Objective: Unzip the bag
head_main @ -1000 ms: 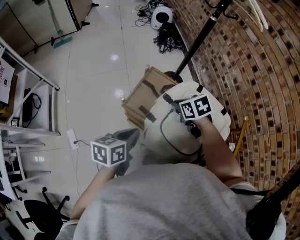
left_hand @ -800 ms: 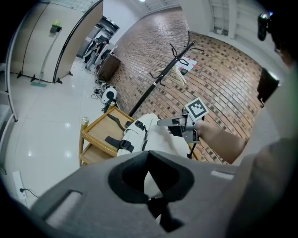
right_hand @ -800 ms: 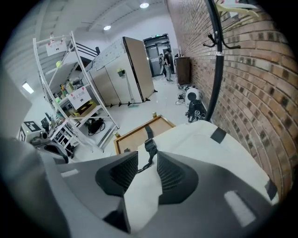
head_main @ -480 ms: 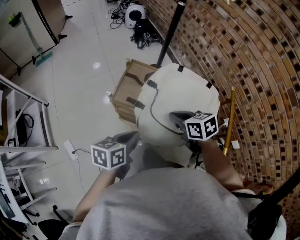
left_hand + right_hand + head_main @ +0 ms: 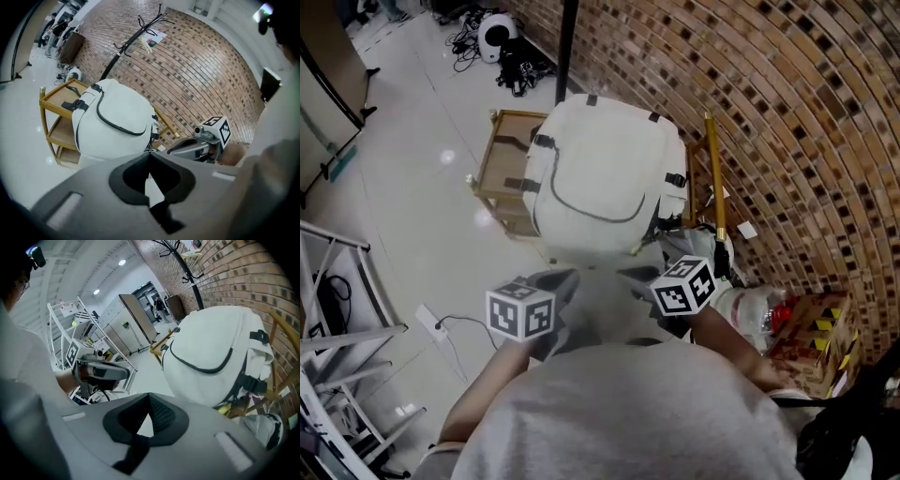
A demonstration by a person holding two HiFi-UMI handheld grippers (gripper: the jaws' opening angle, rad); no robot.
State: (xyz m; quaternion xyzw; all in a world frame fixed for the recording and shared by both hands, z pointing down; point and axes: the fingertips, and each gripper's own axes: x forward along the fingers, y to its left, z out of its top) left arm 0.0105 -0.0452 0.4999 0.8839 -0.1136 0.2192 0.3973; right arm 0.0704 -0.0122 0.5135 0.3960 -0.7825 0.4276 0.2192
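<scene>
Against a curved brick wall, a rounded white fabric backpack with a dark zipper sits on a wooden cart. Left gripper and right gripper are held short of it, with jaws closed and empty.

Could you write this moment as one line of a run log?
white backpack on wooden cart | left hand-held gripper: shut, empty | right hand-held gripper: shut, empty | neither touches backpack

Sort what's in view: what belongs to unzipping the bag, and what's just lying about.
Job:
bag
zip
left tongs and right tongs, both shut, empty, clear of the bag

Lying about:
cart
coat stand
cables
rack
</scene>
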